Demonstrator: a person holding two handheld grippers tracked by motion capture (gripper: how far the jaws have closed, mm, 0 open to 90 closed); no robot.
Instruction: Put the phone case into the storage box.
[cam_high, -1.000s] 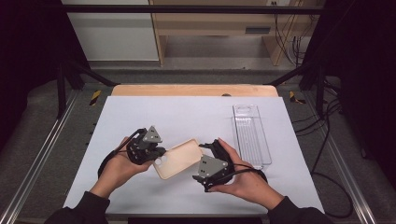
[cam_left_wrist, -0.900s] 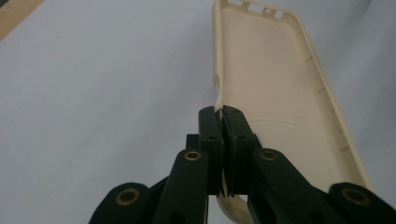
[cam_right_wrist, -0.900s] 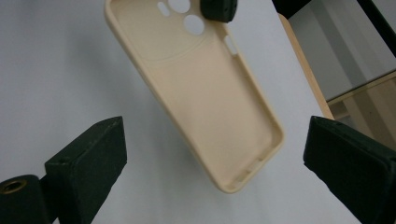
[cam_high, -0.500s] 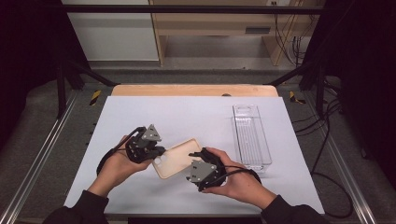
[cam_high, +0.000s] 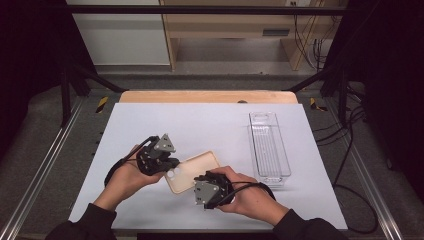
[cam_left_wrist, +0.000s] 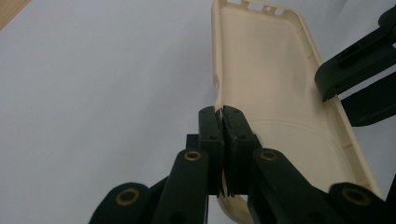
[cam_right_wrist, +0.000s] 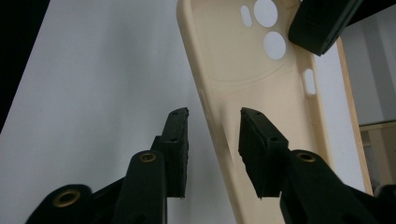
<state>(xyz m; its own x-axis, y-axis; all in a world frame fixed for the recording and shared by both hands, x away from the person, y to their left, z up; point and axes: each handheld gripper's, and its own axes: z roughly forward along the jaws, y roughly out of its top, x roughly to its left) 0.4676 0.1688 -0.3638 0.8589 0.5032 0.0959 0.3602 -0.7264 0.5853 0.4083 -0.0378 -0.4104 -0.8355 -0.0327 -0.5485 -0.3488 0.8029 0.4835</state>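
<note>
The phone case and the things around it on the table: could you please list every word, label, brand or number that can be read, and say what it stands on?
There is no readable text.
Phone case: plain cream, with cut-out holes and no print.
Clear tray: no label shows.
Grey plate on the left gripper: tiny dark marks, too small to read.
Grey plate on the right gripper: likewise too small to read.

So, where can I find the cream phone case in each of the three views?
High view: the phone case lies low in the middle, between the two grippers.
Left gripper view: it runs from the top centre to the bottom right, its edge pinched in the jaws.
Right gripper view: it fills the upper middle.
Shared landmark: the round camera holes, also seen from above.
</note>
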